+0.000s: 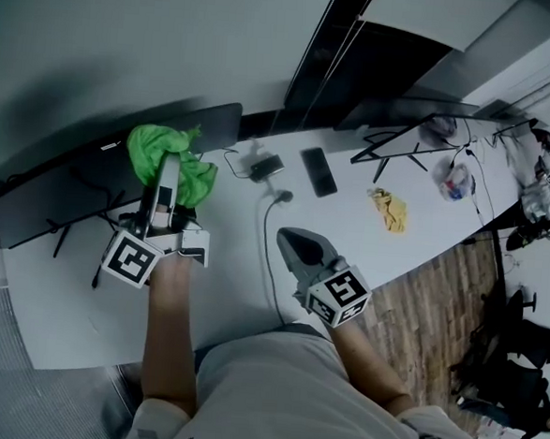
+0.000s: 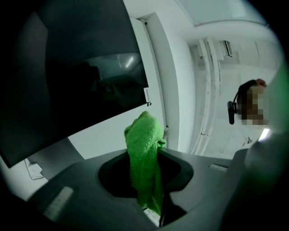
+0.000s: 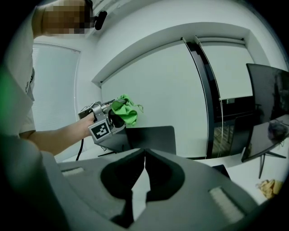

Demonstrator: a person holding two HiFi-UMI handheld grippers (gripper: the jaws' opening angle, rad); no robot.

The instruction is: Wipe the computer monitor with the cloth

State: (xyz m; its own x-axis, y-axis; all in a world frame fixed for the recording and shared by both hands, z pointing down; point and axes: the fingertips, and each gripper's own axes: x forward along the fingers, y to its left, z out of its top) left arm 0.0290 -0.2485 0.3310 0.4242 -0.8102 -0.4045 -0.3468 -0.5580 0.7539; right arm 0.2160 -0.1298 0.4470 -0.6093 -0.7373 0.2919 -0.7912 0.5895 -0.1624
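**Left claw grips the cloth by the monitor**

Our left claw (image 1: 169, 180) is clamped on the green cloth (image 1: 169, 156). In the left gripper view the jaws press in on the cloth (image 2: 142, 137) from both sides. It stands bunched above the tips of the left claw (image 2: 152, 155), and a fold hangs down between them.

The monitor (image 2: 76, 67) sits just ahead of this claw and to its left, its dark screen facing the claw. From the head view the cloth lies over the monitor's (image 1: 65, 195) top edge. We cannot tell whether cloth and screen touch.

Our right claw (image 1: 289, 237) holds nothing. In the right gripper view the tips of the right claw (image 3: 144, 152) meet with only bare desk showing below them. It hangs low over the white desk (image 1: 232, 295), well apart from the left claw. Ahead of it and to its left we see the left claw (image 3: 116, 113), with the cloth (image 3: 127, 111) bunched at its tip in front of the monitor (image 3: 151, 140).

A phone (image 1: 319, 171) lies ahead of the right claw, and a yellow rag (image 1: 389, 210) lies off to its right.
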